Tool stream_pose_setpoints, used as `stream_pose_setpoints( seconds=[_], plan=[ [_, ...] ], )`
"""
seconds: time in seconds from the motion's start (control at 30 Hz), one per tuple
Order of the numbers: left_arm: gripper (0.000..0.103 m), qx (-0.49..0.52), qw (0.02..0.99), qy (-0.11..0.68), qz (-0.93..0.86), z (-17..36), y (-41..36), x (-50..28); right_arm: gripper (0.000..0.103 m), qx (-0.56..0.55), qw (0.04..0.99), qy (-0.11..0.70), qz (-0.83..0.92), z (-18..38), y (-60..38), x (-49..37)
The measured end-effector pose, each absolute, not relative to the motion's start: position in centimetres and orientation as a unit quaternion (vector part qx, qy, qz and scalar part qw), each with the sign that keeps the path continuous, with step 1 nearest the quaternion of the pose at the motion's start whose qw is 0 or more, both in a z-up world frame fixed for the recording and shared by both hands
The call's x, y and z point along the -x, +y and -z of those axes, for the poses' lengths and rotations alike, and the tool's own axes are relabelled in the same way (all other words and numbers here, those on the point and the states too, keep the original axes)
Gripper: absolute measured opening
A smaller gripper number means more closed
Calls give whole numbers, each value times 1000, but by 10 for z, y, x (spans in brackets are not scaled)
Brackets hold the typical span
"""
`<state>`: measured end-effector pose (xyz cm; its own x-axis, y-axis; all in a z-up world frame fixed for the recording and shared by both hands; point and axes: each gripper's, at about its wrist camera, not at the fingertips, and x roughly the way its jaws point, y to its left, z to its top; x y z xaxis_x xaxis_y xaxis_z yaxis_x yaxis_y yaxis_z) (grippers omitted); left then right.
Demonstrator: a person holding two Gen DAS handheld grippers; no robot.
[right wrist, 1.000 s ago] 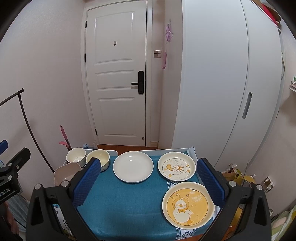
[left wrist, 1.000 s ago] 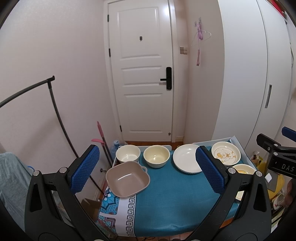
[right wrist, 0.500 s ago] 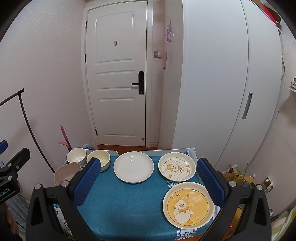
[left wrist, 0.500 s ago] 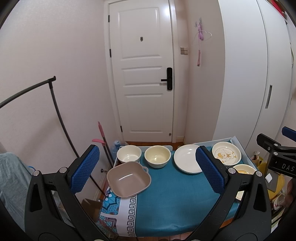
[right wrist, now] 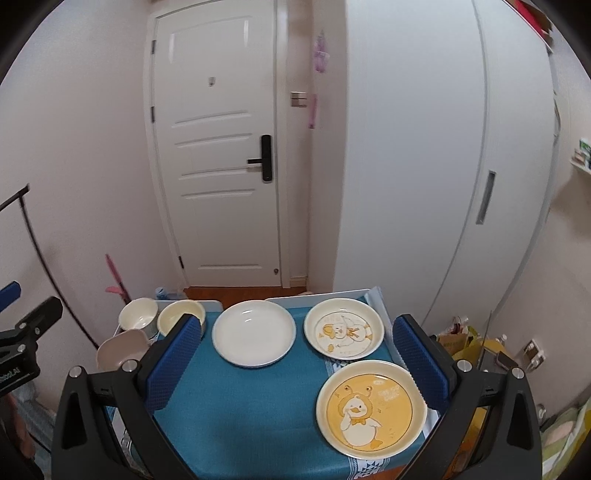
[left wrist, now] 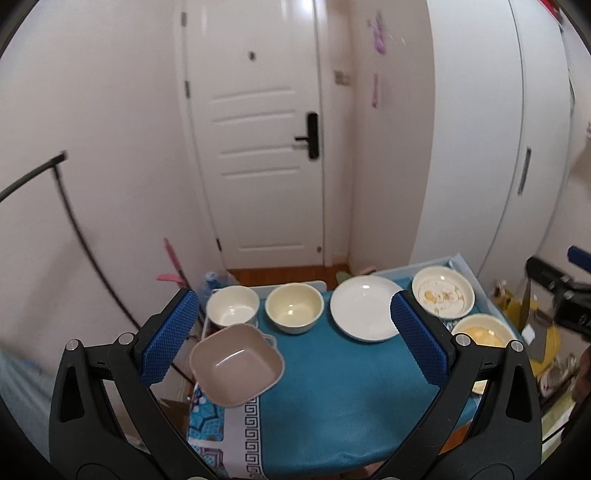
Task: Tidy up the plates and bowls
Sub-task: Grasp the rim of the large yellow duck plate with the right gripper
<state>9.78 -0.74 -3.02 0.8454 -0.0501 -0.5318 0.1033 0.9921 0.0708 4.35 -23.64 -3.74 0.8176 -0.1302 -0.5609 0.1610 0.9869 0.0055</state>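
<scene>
three bowls (left wrist: 294, 312), three plates (right wrist: 253, 333), two hand-held grippers (left wrist: 293, 339)

I was working in a home, in a narrow entryway. A white panelled front door (right wrist: 221, 177) with a black electronic lock (right wrist: 265, 158) faced me, a tall white wardrobe (right wrist: 443, 166) ran along the right, and a small table under a teal cloth (right wrist: 243, 402) carried household plates and bowls. A pink hanger (left wrist: 378, 33) hung on the wall, and bags (right wrist: 465, 339) cluttered the floor.
</scene>
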Motion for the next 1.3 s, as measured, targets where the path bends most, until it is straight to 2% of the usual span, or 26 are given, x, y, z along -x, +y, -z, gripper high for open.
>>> stream_pose_setpoints(
  seconds=[0.13, 0.33, 0.6, 0.63, 0.7, 0.8, 0.87, 0.93, 0.97, 1.07, 1.13, 1.2, 1.3],
  plan=[
    [103, -84, 944, 309, 73, 53, -37, -134, 103, -61, 942, 311, 108, 53, -266, -55],
    [103, -72, 913, 369, 158, 98, -81, -168, 103, -83, 919, 360, 136, 84, -316, -54],
    [103, -76, 842, 483, 228, 183, -163, -194, 101, -161, 865, 465, 104, 163, -402, -52],
    [103, -71, 837, 492, 229, 195, -173, -193, 99, -166, 856, 481, 91, 178, -413, -57],
    [103, -62, 823, 517, 226, 220, -191, -195, 84, -179, 841, 506, 66, 203, -430, -60],
    [101, -34, 799, 552, 235, 253, -213, -192, 68, -194, 816, 543, 31, 240, -454, -67],
    [96, -20, 788, 568, 235, 271, -224, -192, 63, -195, 805, 560, 7, 257, -466, -72],
    [78, -20, 784, 580, 221, 291, -239, -192, 58, -193, 795, 575, -7, 273, -475, -77],
    [74, -19, 783, 584, 214, 298, -243, -192, 55, -195, 791, 579, -17, 280, -482, -78],
    [65, -5, 782, 591, 199, 308, -250, -189, 46, -185, 787, 586, -45, 287, -490, -82],
    [53, 1, 783, 591, 194, 309, -251, -186, 36, -175, 789, 586, -59, 290, -495, -86],
    [46, -1, 784, 592, 189, 313, -255, -184, 30, -173, 789, 586, -70, 293, -498, -90],
    [29, -2, 785, 592, 185, 317, -258, -181, 21, -160, 790, 586, -80, 296, -499, -94]
  ],
)
